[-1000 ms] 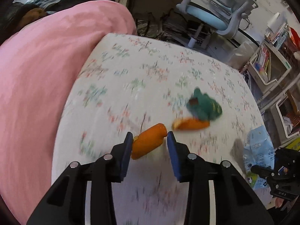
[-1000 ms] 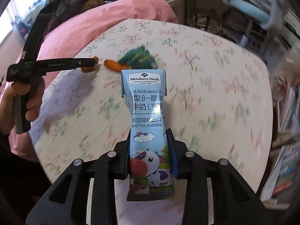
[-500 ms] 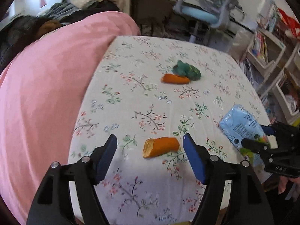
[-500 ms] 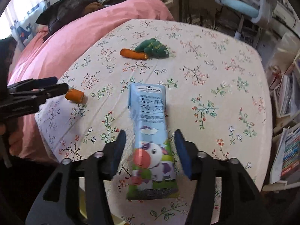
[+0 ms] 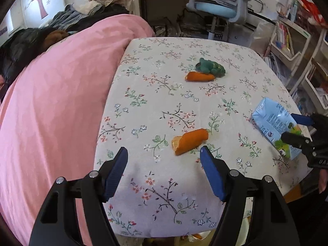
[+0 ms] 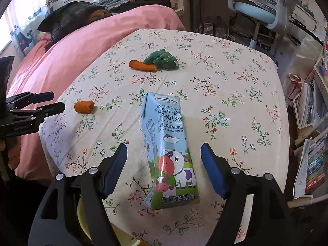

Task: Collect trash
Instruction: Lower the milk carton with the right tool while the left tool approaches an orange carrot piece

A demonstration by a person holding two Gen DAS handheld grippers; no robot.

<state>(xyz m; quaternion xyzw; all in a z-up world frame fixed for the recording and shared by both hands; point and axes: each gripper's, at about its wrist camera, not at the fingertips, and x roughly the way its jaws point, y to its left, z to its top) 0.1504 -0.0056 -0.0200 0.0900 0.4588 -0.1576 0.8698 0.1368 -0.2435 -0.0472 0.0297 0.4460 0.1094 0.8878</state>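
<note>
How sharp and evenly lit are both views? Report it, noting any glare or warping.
Left wrist view: sharp, soft daylight, fisheye bends the table edge, dark corners. Right wrist view: sharp, mild sheen on the milk carton, bright window upper left, faint shadow beside the left claw.

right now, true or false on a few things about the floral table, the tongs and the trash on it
1. The pale blue milk carton with a cartoon cow lies flat on the floral tablecloth. True.
2. The right tongs are clamped on the carton. False: the jaws stand open either side, not touching it.
3. The left tongs hold the short orange carrot piece. False: they are open and it lies on the cloth just ahead of them.
4. The longer orange carrot piece lies against the dark green plush toy. True.
5. The carton stands upright. False: it lies on its side.
</note>
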